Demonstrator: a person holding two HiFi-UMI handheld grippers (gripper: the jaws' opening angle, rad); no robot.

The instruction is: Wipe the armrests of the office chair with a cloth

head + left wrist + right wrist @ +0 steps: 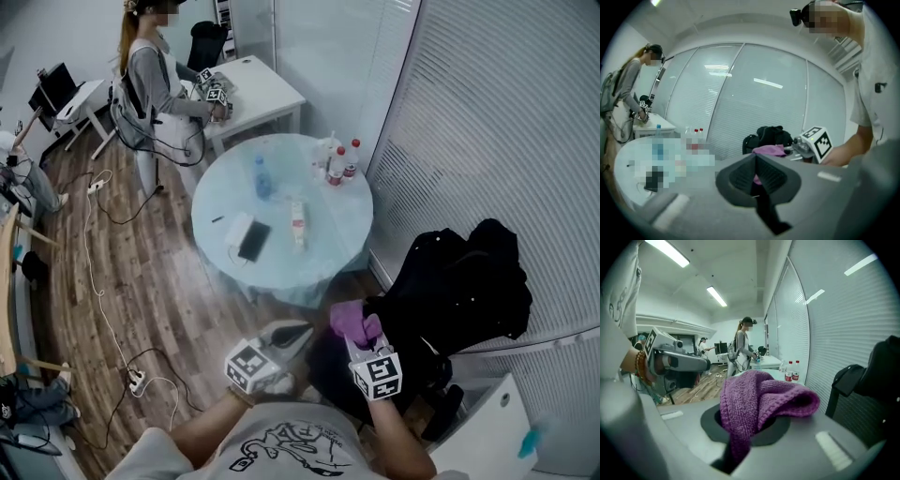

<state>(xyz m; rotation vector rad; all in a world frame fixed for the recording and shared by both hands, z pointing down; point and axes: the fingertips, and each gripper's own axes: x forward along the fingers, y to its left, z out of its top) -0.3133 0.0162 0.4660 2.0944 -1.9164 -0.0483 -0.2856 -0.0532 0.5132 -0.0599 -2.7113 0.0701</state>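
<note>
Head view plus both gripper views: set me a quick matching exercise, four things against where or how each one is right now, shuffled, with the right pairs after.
Things:
1. purple cloth
2. left tongs
3. red-capped bottles
4. office chair

States:
A. black, beside the blinds
B. standing on the round table
C. clamped in the right tongs
D. shut, holding nothing

Pairs: 1-C, 2-D, 3-B, 4-A.
</note>
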